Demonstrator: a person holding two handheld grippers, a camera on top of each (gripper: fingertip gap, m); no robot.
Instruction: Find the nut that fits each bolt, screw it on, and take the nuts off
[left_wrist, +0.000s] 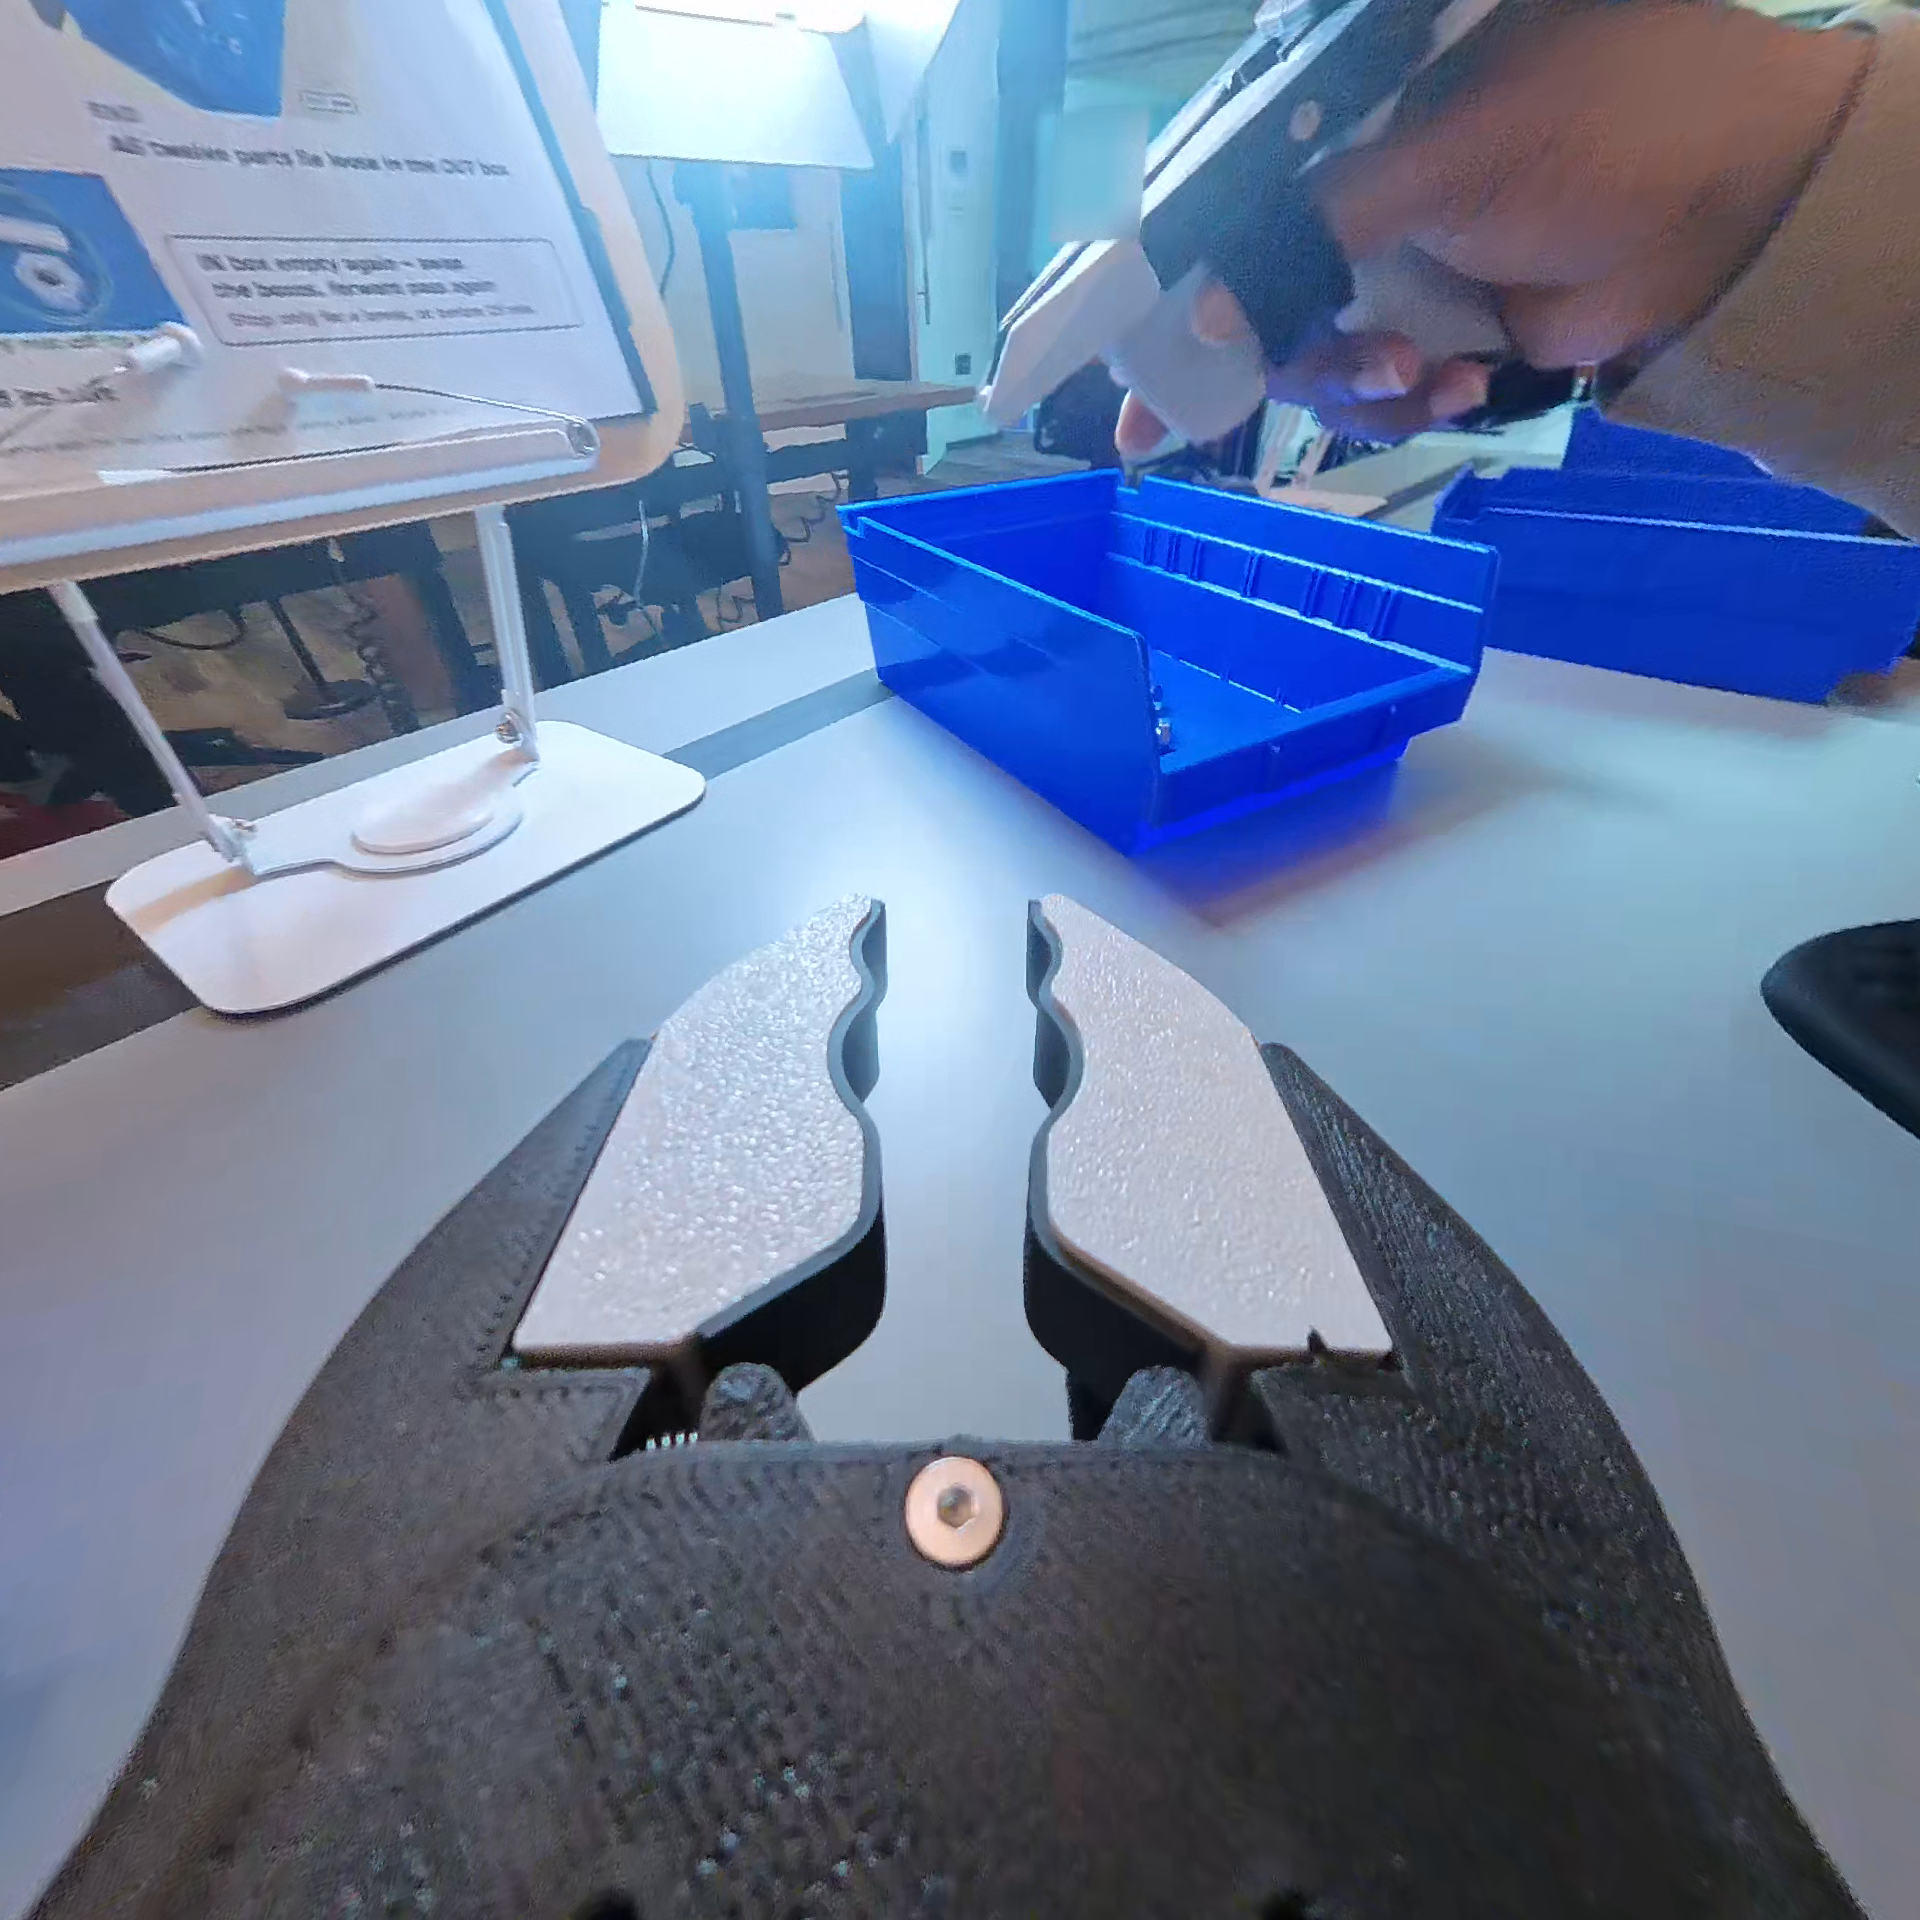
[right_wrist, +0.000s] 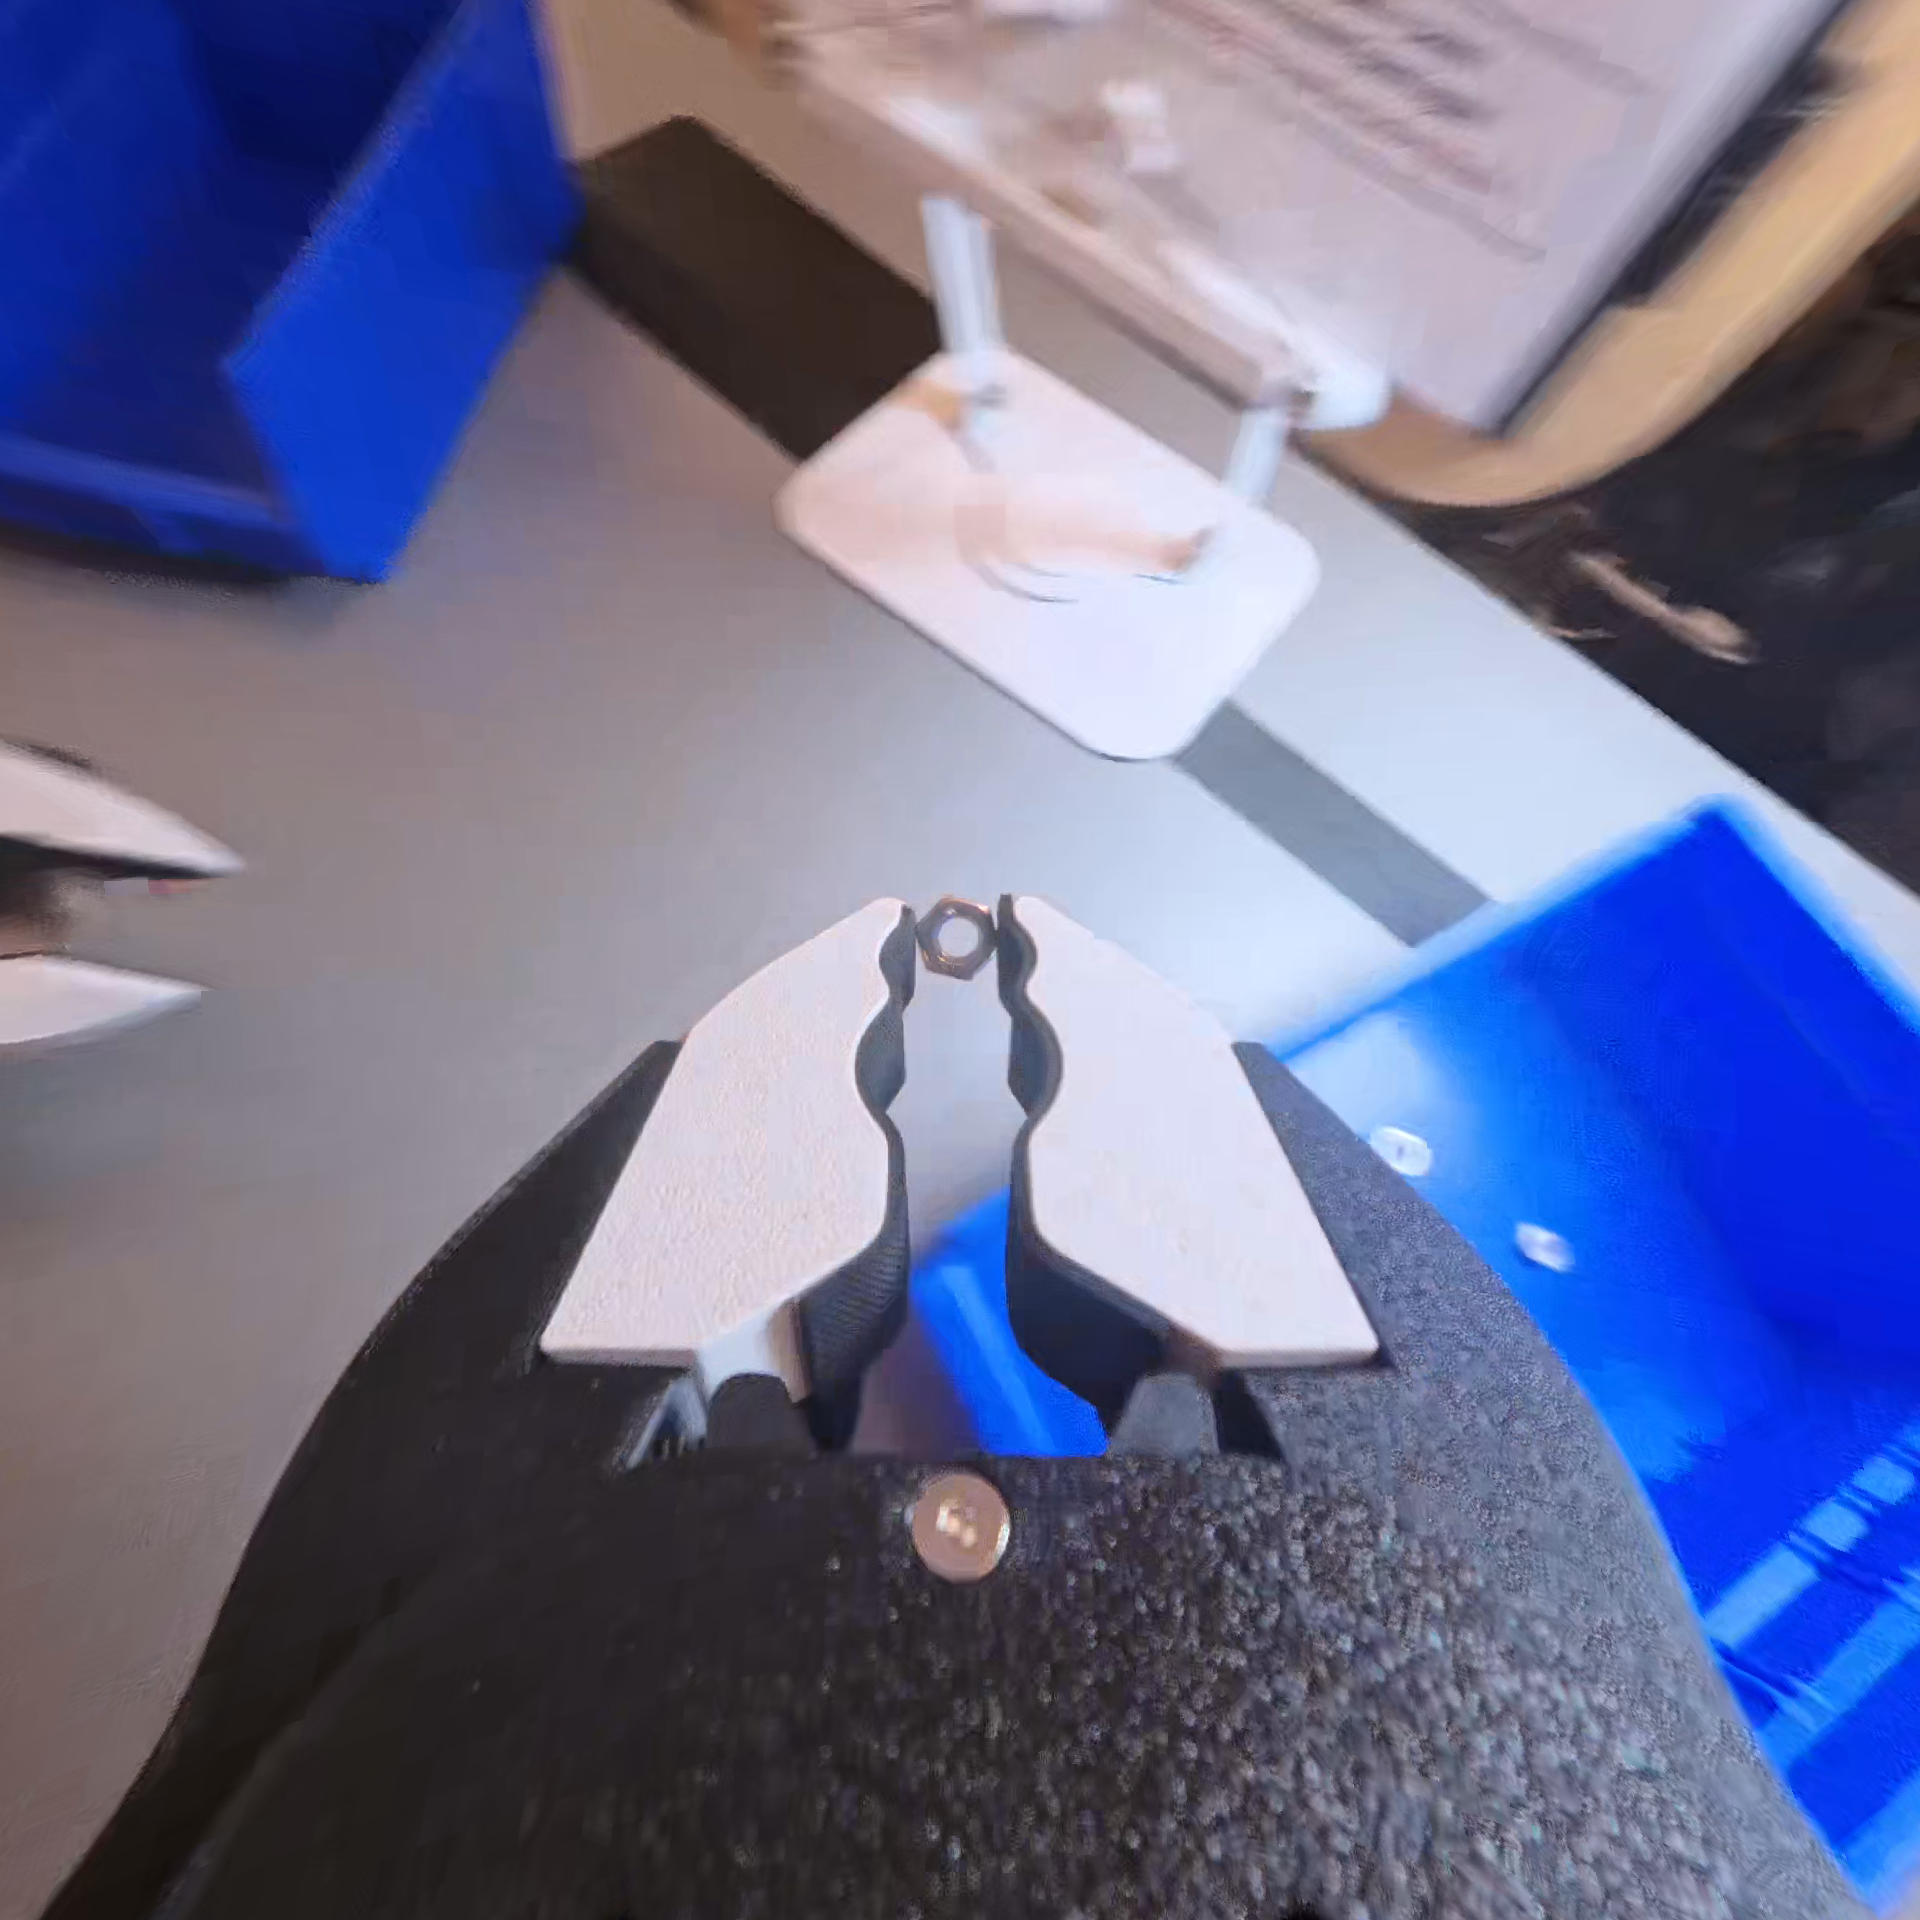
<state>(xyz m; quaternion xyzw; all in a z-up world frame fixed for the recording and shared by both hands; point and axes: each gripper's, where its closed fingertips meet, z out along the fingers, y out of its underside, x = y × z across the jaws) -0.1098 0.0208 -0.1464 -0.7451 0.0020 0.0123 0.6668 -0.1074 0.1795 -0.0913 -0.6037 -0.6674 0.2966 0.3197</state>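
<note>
My right gripper (right_wrist: 954, 914) is shut on a small steel hex nut (right_wrist: 953, 935) pinched between its fingertips, held in the air above the near rim of a blue bin (right_wrist: 1621, 1039). Two small metal parts (right_wrist: 1401, 1146) lie on that bin's floor. In the left wrist view the right gripper (left_wrist: 1127, 462) shows at the top right, held by a hand above the far rim of the same blue bin (left_wrist: 1039, 675). My left gripper (left_wrist: 956, 935) is open and empty, low over the grey table. Its fingertips (right_wrist: 156, 857) show at the left edge of the right wrist view.
A white document stand (left_wrist: 416, 842) with a printed sheet (left_wrist: 343, 208) stands on the table at the left. A second blue bin (left_wrist: 1683, 582) sits behind and to the right of the first. A black object (left_wrist: 1849, 1008) lies at the right edge. One gripper's finger ends stand about 20 centimetres off the other's.
</note>
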